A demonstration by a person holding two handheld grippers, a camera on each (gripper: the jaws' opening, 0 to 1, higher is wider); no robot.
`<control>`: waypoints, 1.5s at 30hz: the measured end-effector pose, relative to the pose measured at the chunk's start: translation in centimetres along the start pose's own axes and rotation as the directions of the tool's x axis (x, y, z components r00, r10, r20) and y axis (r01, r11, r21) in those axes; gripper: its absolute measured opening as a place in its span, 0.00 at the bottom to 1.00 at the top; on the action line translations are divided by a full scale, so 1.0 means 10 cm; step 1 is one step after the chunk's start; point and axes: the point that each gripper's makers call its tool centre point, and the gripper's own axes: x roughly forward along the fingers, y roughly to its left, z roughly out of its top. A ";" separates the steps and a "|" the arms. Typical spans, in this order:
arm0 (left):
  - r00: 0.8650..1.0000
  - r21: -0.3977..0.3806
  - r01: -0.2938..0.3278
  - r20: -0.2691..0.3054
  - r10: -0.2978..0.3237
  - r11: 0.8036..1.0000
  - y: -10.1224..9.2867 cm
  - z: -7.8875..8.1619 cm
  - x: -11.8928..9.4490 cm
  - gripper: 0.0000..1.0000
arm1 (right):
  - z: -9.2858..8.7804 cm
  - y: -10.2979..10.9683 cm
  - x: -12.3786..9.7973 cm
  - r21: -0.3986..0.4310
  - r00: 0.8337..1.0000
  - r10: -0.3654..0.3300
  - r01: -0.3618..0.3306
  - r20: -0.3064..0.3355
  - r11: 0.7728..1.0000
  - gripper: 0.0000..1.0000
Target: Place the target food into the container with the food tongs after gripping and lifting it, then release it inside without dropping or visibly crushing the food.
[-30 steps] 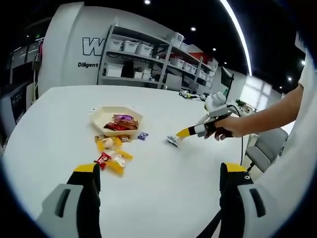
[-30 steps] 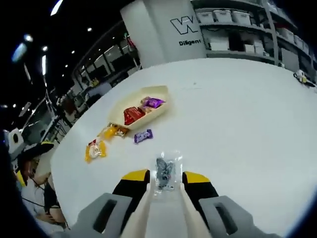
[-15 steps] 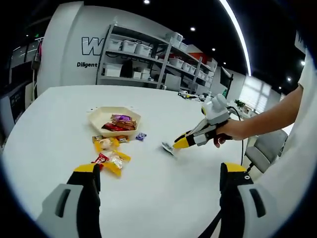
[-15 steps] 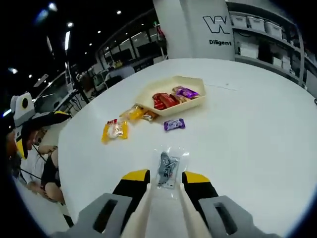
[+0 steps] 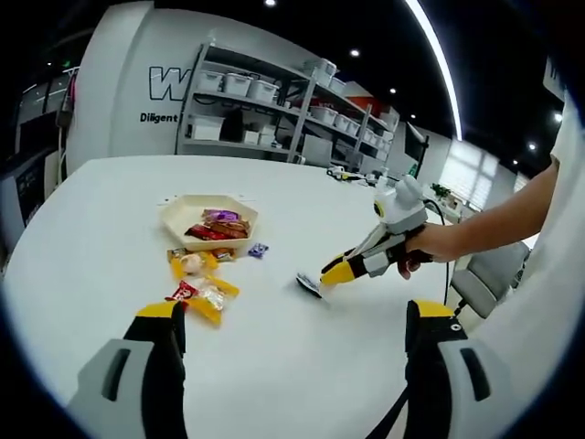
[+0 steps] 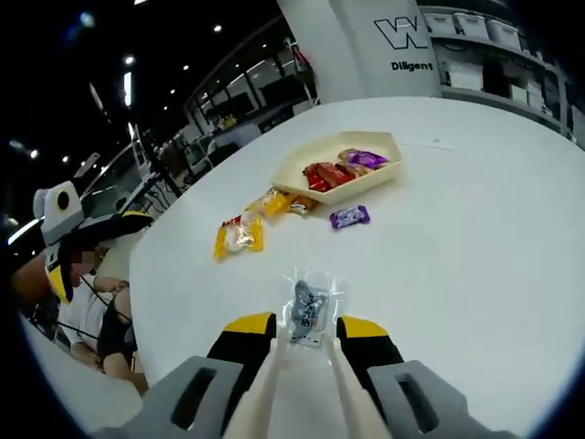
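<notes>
While the left gripper hangs wide open over the bare table, the tray lies far left of the clear packet. The right gripper, further right, has its tongs clamped on that packet's near edge; light, crinkly, slippery, it seems best pinched by the seam

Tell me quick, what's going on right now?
Right gripper shut on tongs, pinching clear snack packet. Left gripper open, idle. Tray ahead, purple candy between.
</notes>
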 end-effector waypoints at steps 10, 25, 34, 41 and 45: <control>1.000 -0.001 0.012 -0.005 -0.012 1.000 -0.04 -0.02 0.04 0.97 | 0.03 0.01 -0.01 -0.066 1.000 -0.025 0.026 0.011 0.998 0.23; 0.993 0.029 0.106 -0.054 -0.104 0.994 -0.32 -0.09 0.38 0.97 | 0.03 -0.12 -0.08 -0.103 0.997 -0.066 0.069 0.032 0.992 0.23; 0.986 0.043 0.146 -0.092 -0.142 0.988 -0.39 -0.16 0.46 0.97 | -0.02 0.04 0.06 -0.209 0.999 -0.039 0.038 0.002 0.977 0.22; 0.980 0.024 0.169 -0.107 -0.165 0.985 -0.37 -0.22 0.54 0.97 | -0.16 0.35 0.05 -0.318 0.997 0.076 -0.082 -0.033 0.945 0.21; 0.973 0.014 0.196 -0.126 -0.193 0.980 -0.40 -0.30 0.62 0.97 | -0.20 0.37 0.02 -0.324 0.995 0.094 -0.098 -0.028 0.941 0.22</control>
